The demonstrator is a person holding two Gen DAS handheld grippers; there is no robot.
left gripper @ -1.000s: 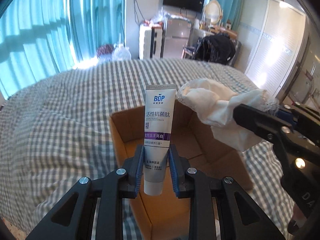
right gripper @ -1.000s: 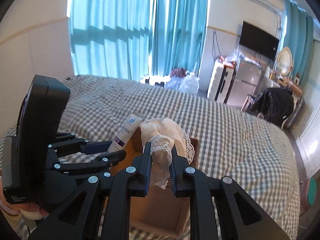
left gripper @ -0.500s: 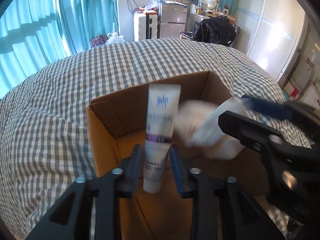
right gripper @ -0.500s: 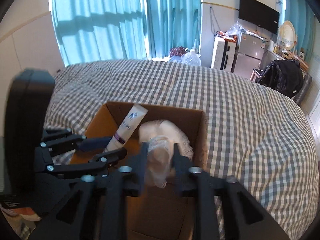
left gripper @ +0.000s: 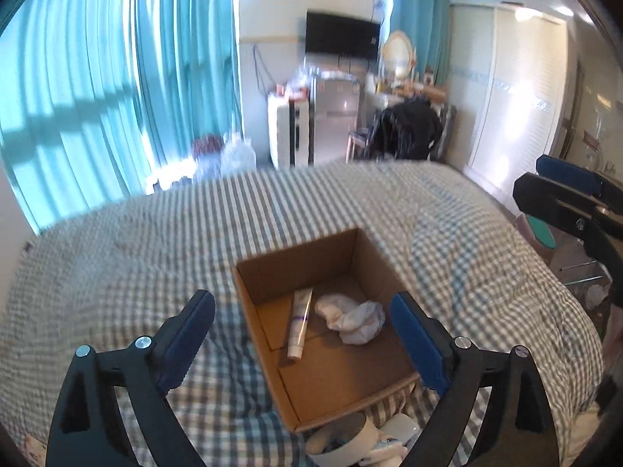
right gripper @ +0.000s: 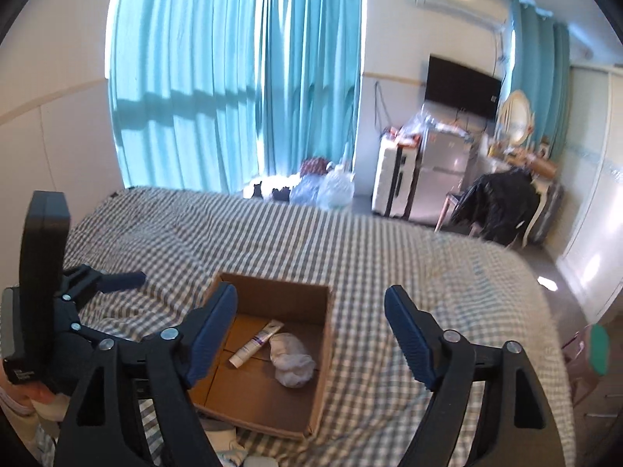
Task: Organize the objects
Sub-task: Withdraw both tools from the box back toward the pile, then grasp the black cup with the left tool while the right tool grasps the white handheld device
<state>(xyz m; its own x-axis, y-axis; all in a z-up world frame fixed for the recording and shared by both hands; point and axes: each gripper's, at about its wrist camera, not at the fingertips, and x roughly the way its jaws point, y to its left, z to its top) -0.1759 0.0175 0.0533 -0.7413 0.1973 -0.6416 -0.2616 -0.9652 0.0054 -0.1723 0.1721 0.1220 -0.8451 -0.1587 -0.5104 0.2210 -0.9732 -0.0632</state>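
An open cardboard box (left gripper: 300, 260) sits on the checked bed; it also shows in the right wrist view (right gripper: 327, 334). Inside lie a white toothpaste tube (left gripper: 300, 321) and a crumpled white cloth (left gripper: 350, 317), side by side; both show in the right wrist view, the tube (right gripper: 255, 342) left of the cloth (right gripper: 292, 358). My left gripper (left gripper: 303, 340) is open and empty above the box. My right gripper (right gripper: 311, 330) is open and empty above the box. The right gripper also shows at the right edge of the left wrist view (left gripper: 564, 194).
The grey-checked bedspread (left gripper: 117, 257) surrounds the box. Small white items (left gripper: 350, 439) lie by the box's near corner. Teal curtains (right gripper: 233, 78), a TV, a fridge and a chair with dark clothes stand beyond the bed.
Both grippers opened and let go: the toothpaste tube and the cloth dropped into the box. Both grippers have pulled up and back from the box.
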